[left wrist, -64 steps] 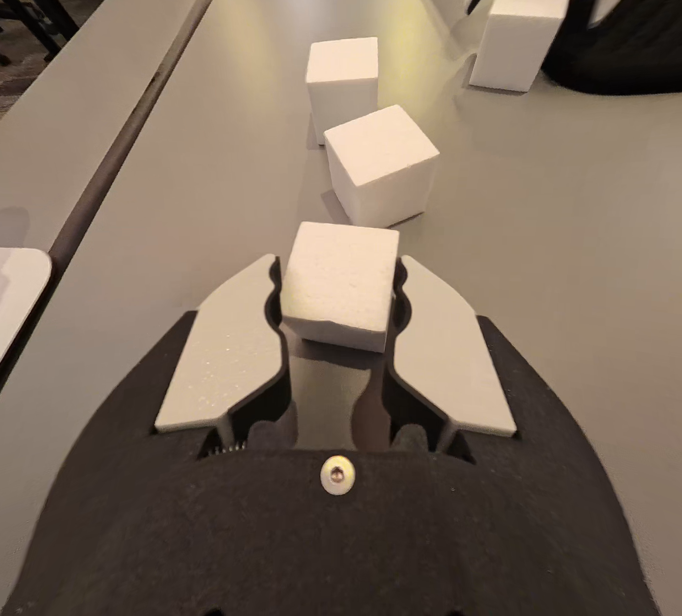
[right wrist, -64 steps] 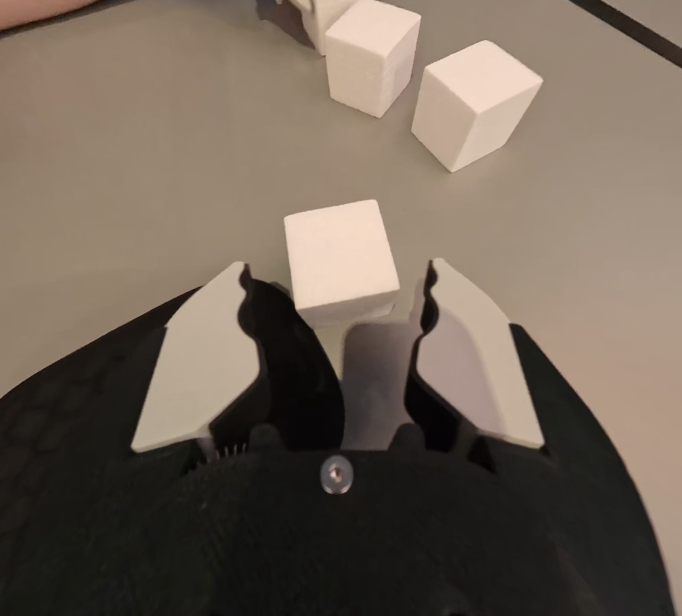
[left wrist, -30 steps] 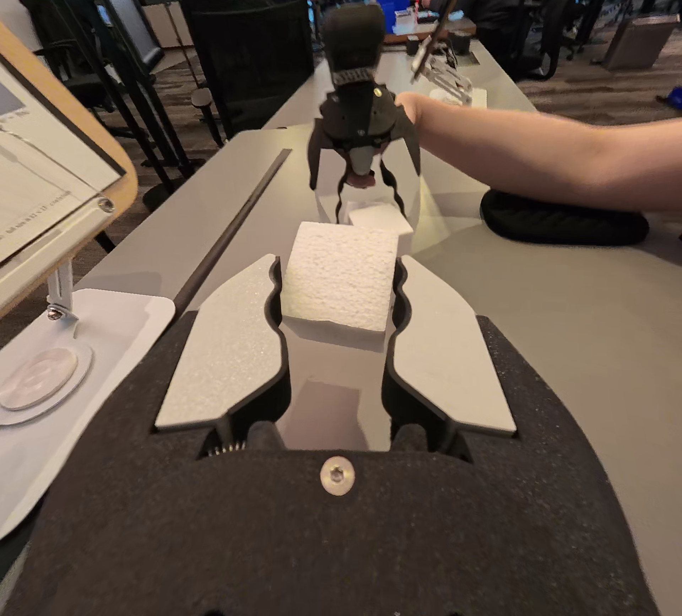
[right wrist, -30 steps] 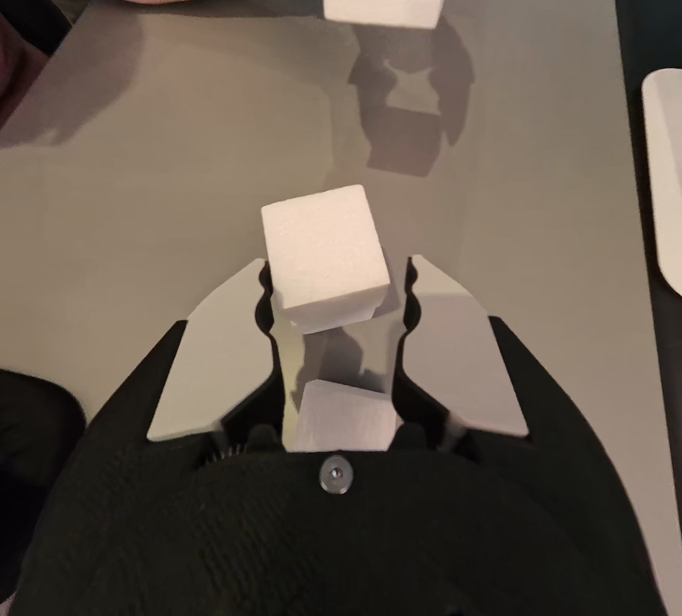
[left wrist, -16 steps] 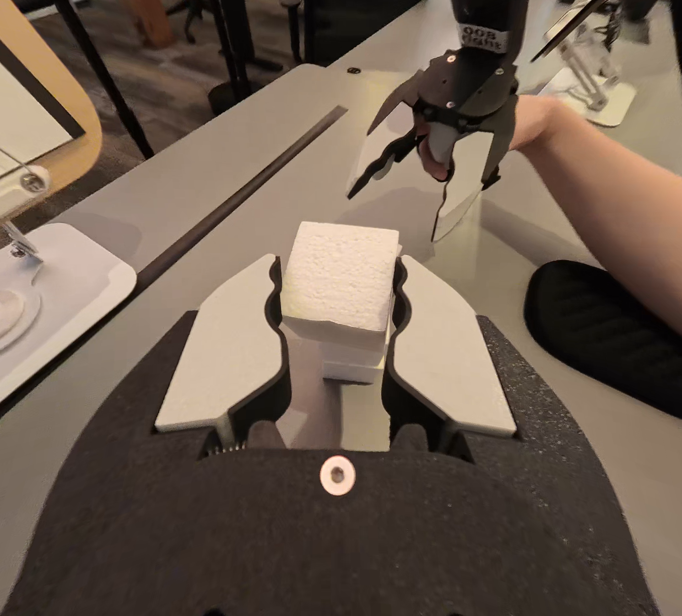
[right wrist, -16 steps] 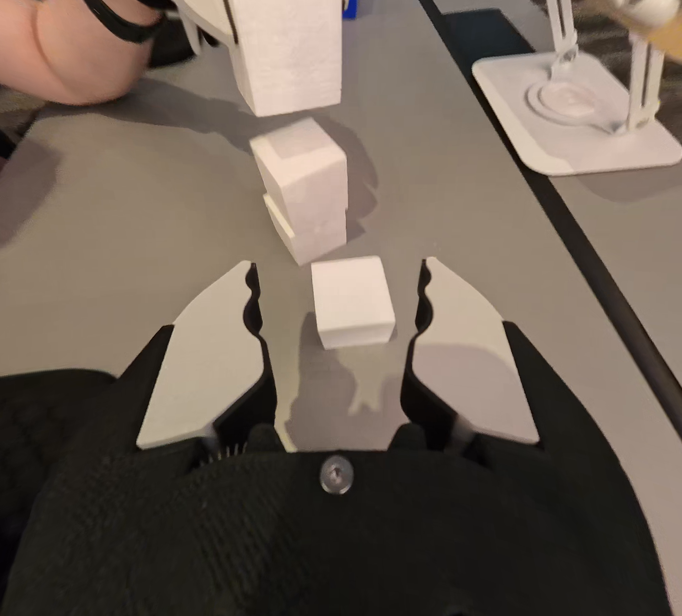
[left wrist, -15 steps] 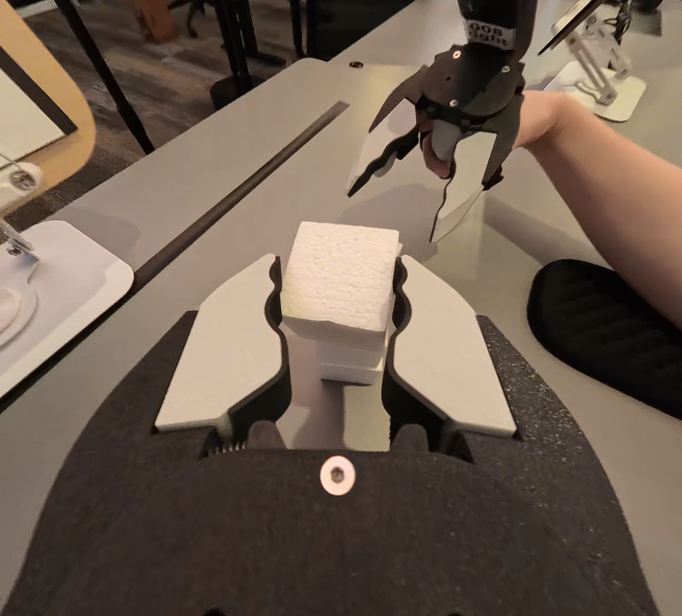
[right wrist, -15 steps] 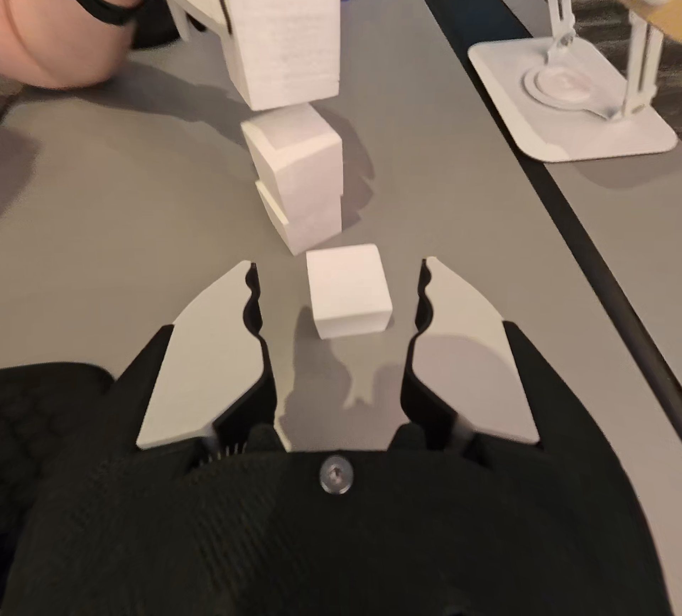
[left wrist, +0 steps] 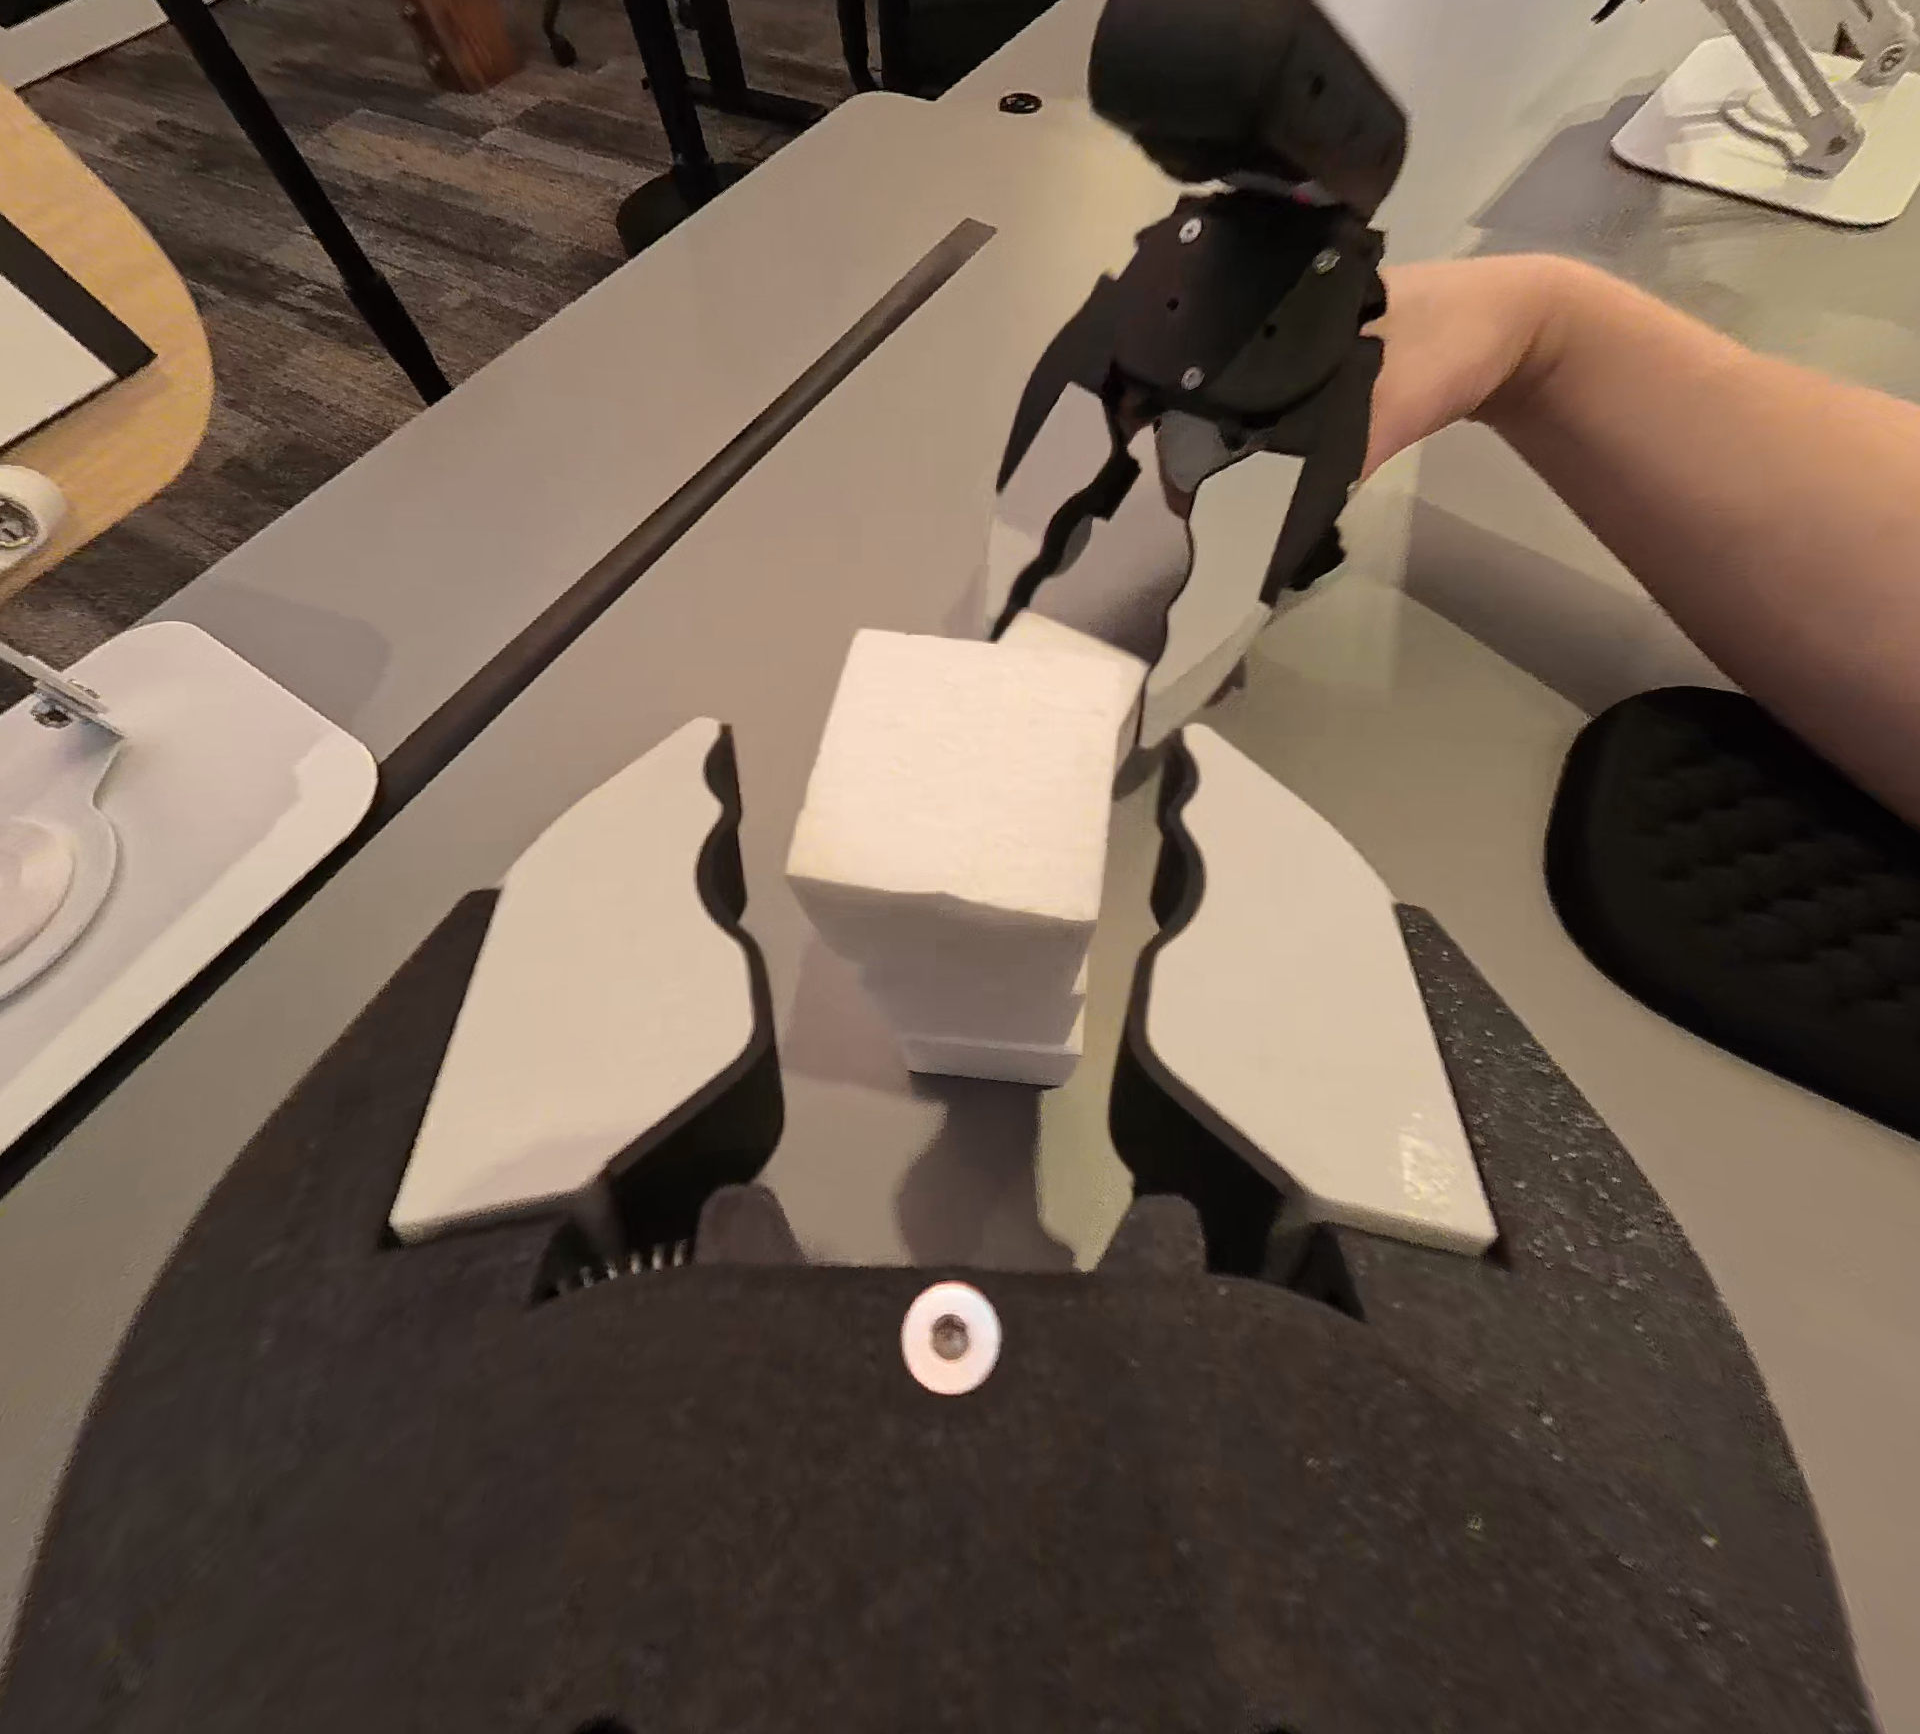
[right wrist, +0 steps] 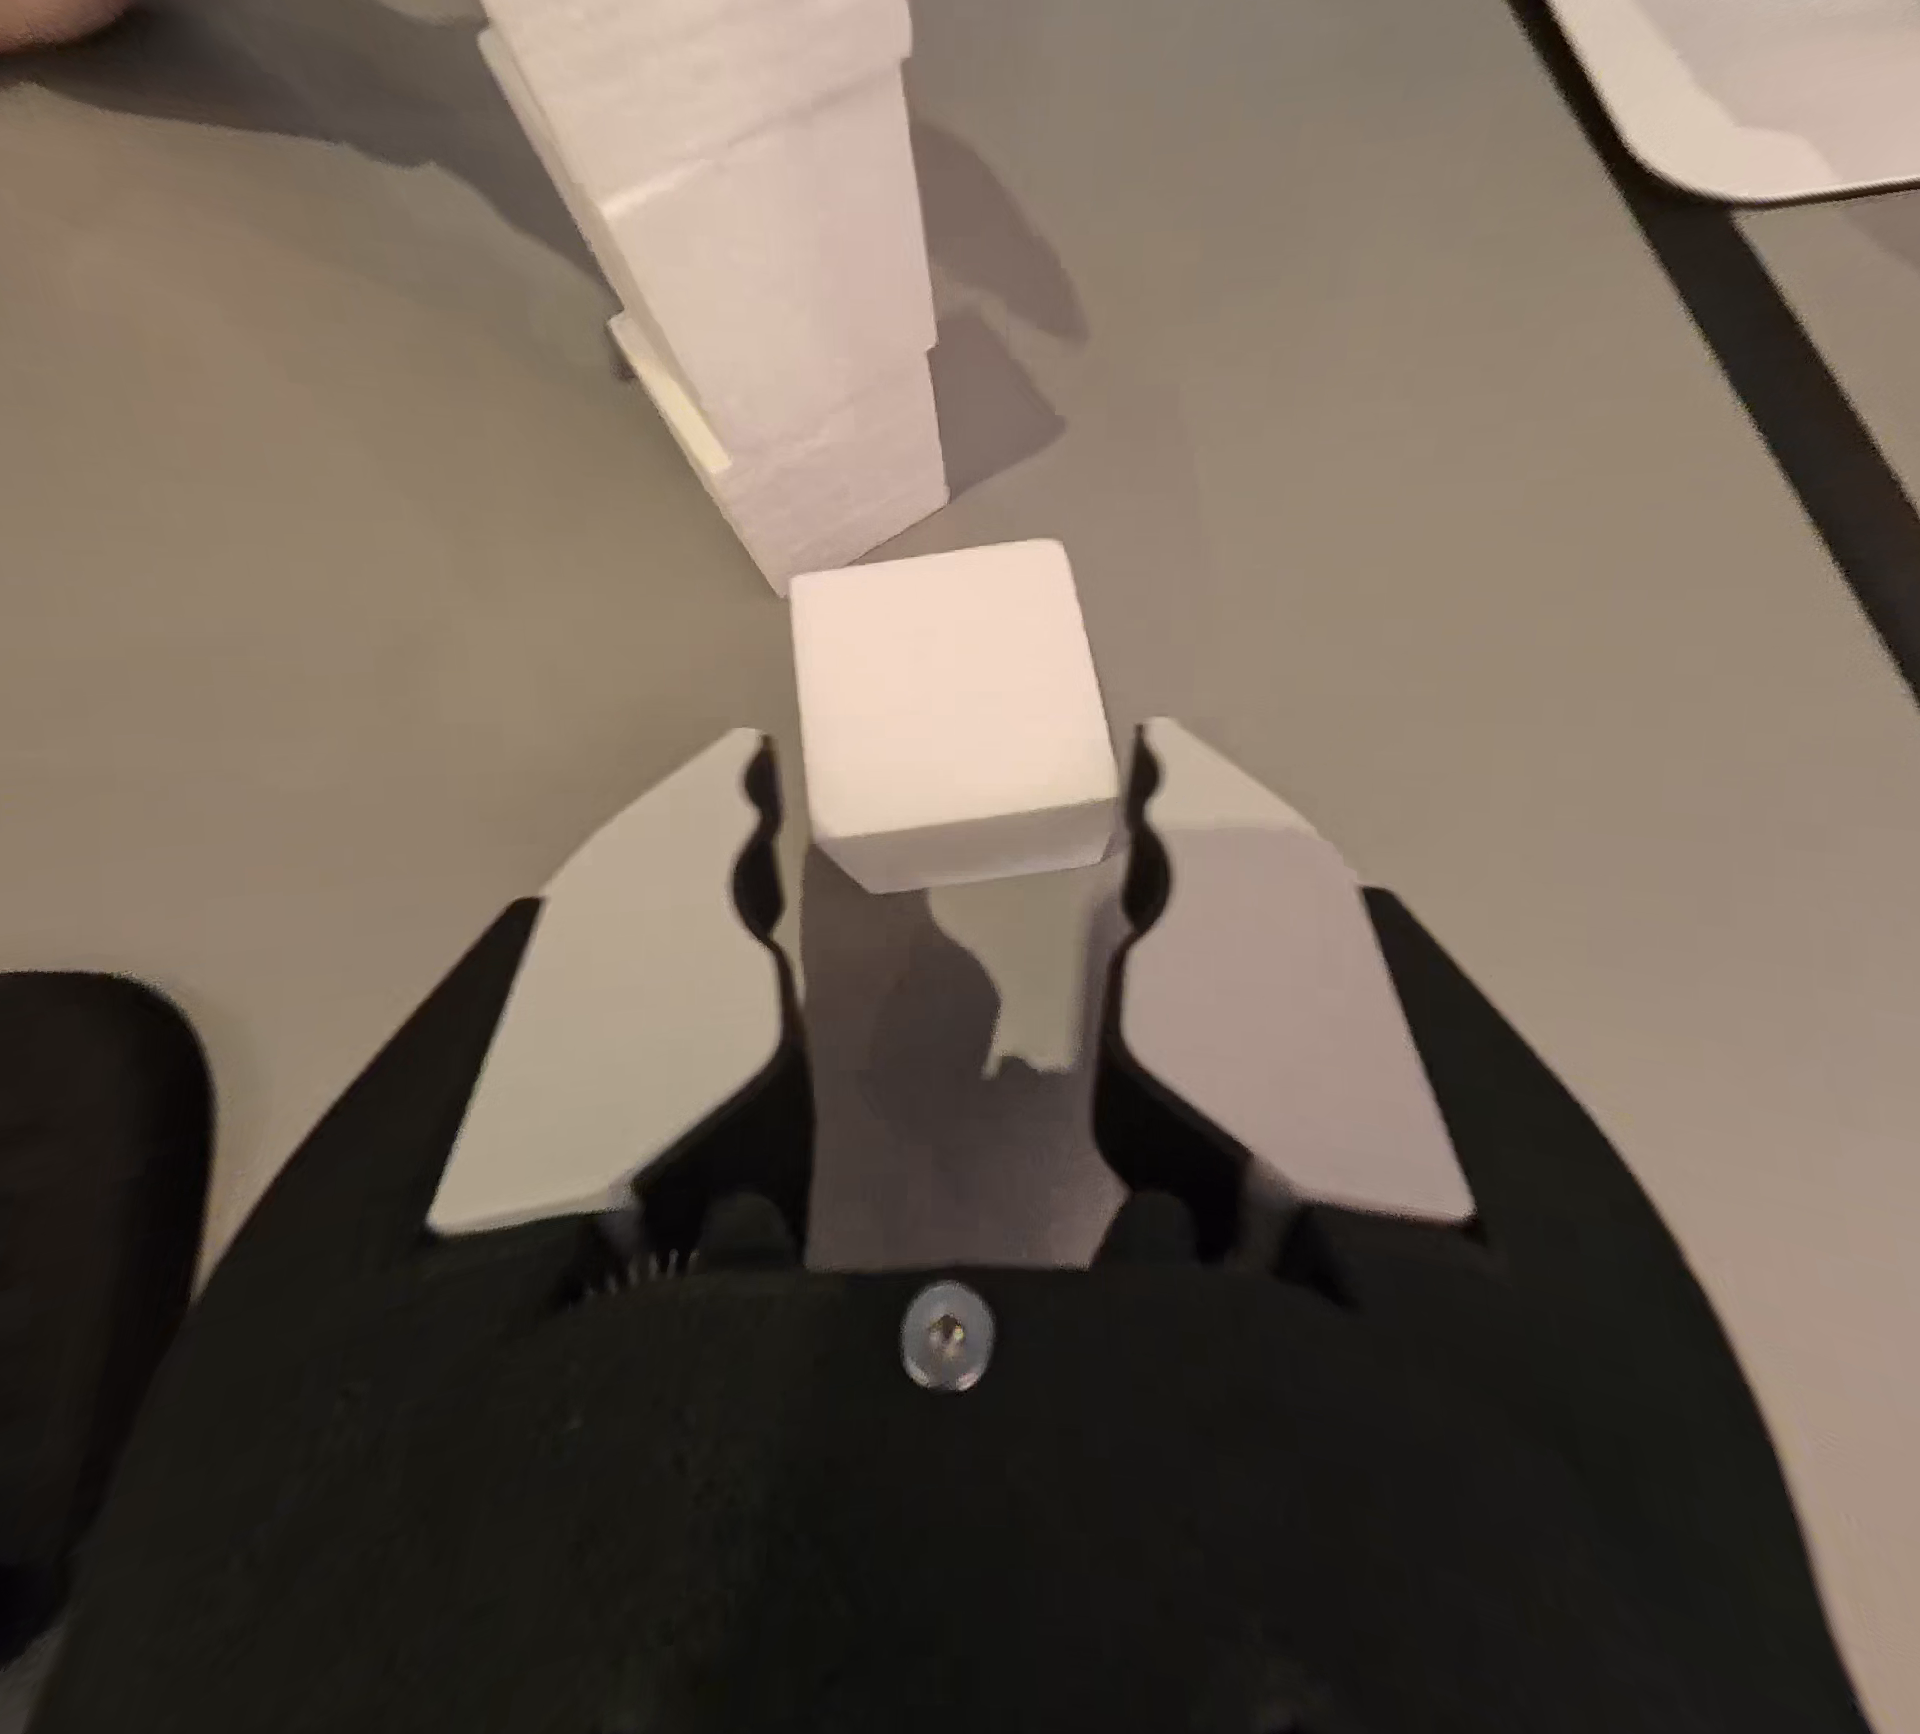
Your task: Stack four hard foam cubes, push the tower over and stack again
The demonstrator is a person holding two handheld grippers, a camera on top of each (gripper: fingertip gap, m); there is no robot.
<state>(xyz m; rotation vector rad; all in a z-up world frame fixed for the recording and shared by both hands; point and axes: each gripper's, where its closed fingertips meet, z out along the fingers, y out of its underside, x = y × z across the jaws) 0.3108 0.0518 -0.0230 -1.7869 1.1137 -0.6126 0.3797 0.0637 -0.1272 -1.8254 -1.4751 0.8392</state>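
Now left gripper [left wrist: 951,837] is sitting spread around the three-cube stack [left wrist: 961,837], untouching; right gripper [right wrist: 945,811] is straddling, unclamped, the fourth cube [right wrist: 945,708].

grainy white foam cubes [left wrist: 961,780] (matt) on a smooth grey table [left wrist: 623,458].

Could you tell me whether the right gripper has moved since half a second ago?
Yes: the right gripper has closed in on the loose cube, now nearly between its fingertips.

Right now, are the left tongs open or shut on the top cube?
Open. The left tongs flank the top cube, with a gap visible on each side; it rests on the tower.
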